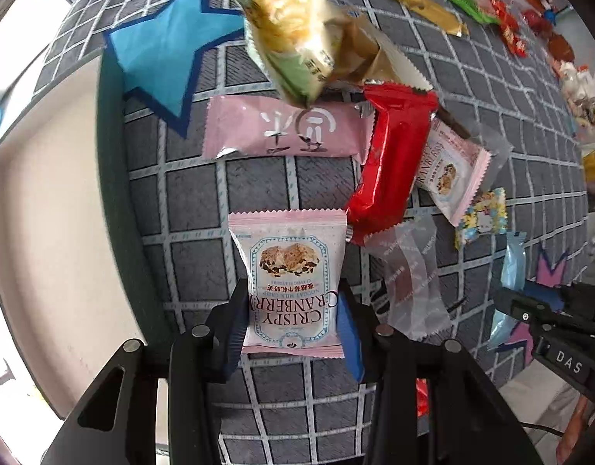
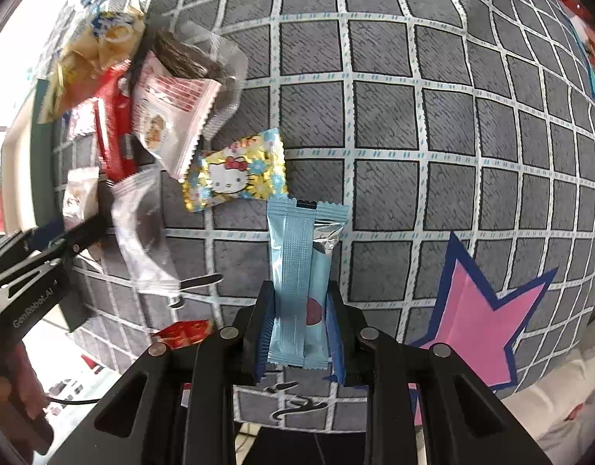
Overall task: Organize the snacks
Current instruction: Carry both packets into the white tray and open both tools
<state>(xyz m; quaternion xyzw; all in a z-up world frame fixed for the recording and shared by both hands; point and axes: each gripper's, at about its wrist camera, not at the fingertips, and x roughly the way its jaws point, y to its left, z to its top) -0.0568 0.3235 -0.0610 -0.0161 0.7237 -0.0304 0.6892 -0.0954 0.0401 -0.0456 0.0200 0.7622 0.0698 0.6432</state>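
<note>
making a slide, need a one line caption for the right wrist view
Right hand-held gripper shut on a blue packet above the grid cloth, pink star beside it.

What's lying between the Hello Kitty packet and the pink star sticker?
In the right wrist view, only bare grid-patterned cloth lies between the Hello Kitty packet and the pink star.

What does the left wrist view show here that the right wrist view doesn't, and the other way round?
Only the left wrist view shows the blue star, the long pink packet and the left gripper shut on the Crispy Cranberry packet. Only the right wrist view shows the pink star and the right gripper shut on the light blue packet. Both show the grey grid cloth, the red packet, the Hello Kitty packet and the clear wrapper.
</note>
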